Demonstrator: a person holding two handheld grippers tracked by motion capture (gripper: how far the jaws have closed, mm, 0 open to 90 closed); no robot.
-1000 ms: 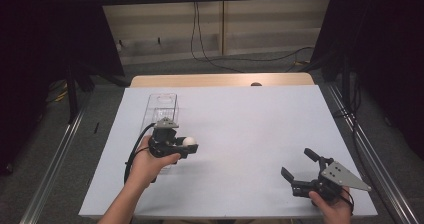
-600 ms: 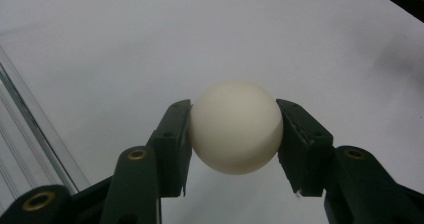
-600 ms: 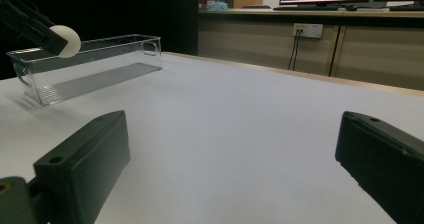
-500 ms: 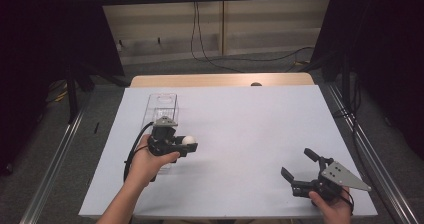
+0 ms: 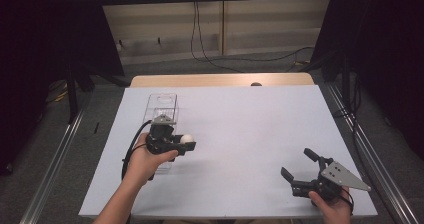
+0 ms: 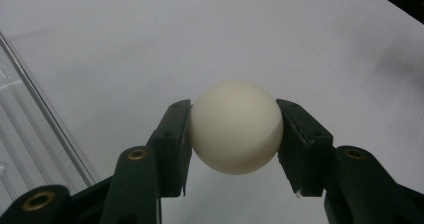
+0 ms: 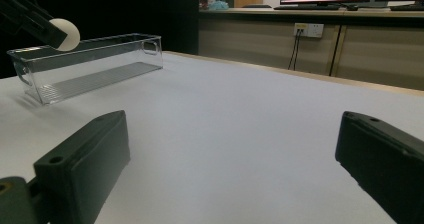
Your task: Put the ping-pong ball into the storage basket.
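Surface: white sheet-covered table [image 5: 250, 134], set before a beige panelled wall with trailing cables; dark curtains are hung at both sides.

Left gripper: the black two-jaw left gripper [image 6: 234, 129] is closed on a cream-white smooth ball [image 6: 235, 126]; the ball is pinched at its widest part by both pads, so it is judged unlikely to roll free; it is held clear of the table in the left gripper view.

Ball position: in the high view the ball [image 5: 187, 139] is seen just beside the right long wall of the clear plastic oblong bin [image 5: 162, 106], not over its opening.

Bin: laid lengthwise away from the person, empty as far as can be seen; its ridged floor is visible in the right gripper view [image 7: 85, 79]; it is judged to be the place meant for the ball.

Right gripper: the black right gripper [image 5: 300, 171] is held low near the table's near right corner, well apart from the bin; its jaws are spread wide with nothing between them, presumably kept out of the way.

Step in hand: the ball is judged to be carried, not yet dropped.
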